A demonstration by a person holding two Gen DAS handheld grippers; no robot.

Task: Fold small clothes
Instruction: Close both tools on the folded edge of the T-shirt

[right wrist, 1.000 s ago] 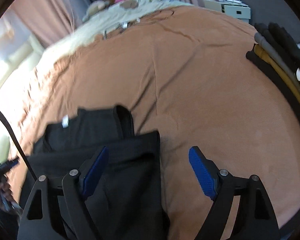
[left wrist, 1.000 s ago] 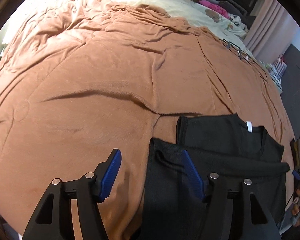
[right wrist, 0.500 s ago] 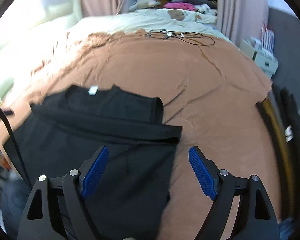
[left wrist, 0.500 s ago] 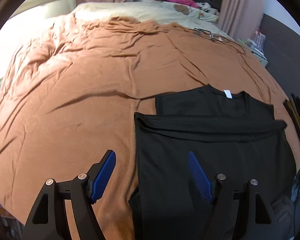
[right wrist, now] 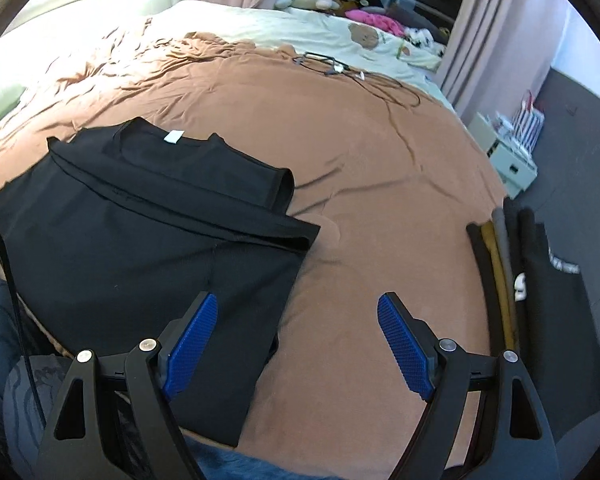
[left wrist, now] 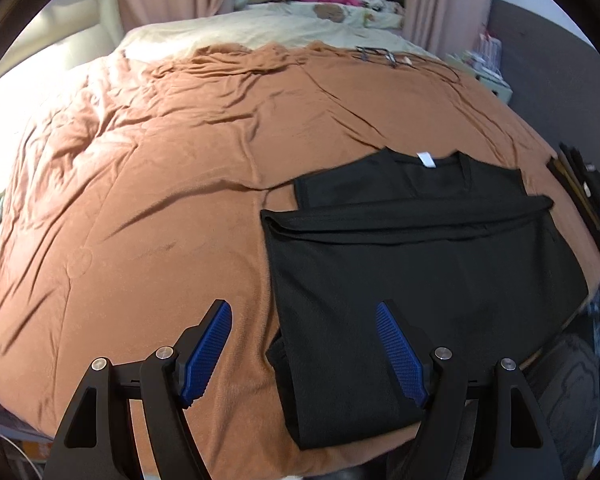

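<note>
A black t-shirt (left wrist: 412, 264) lies flat on the brown bedspread (left wrist: 160, 168), its lower part folded up over the body, a white neck label at the far end. It also shows in the right wrist view (right wrist: 140, 240). My left gripper (left wrist: 302, 348) is open and empty, held above the shirt's near left edge. My right gripper (right wrist: 296, 340) is open and empty, held above the shirt's near right edge and the bedspread (right wrist: 360, 200).
A stack of folded dark clothes (right wrist: 540, 280) lies at the bed's right edge. Cables and hangers (right wrist: 340, 70) lie far across the bed. A cream duvet (left wrist: 260, 28), soft toys and curtains are beyond. A white bedside unit (right wrist: 508, 156) stands right.
Both grippers have pulled back and up from the shirt, so more of it and the bed shows. The shirt lies still with its fold in place. Both stay open.
</note>
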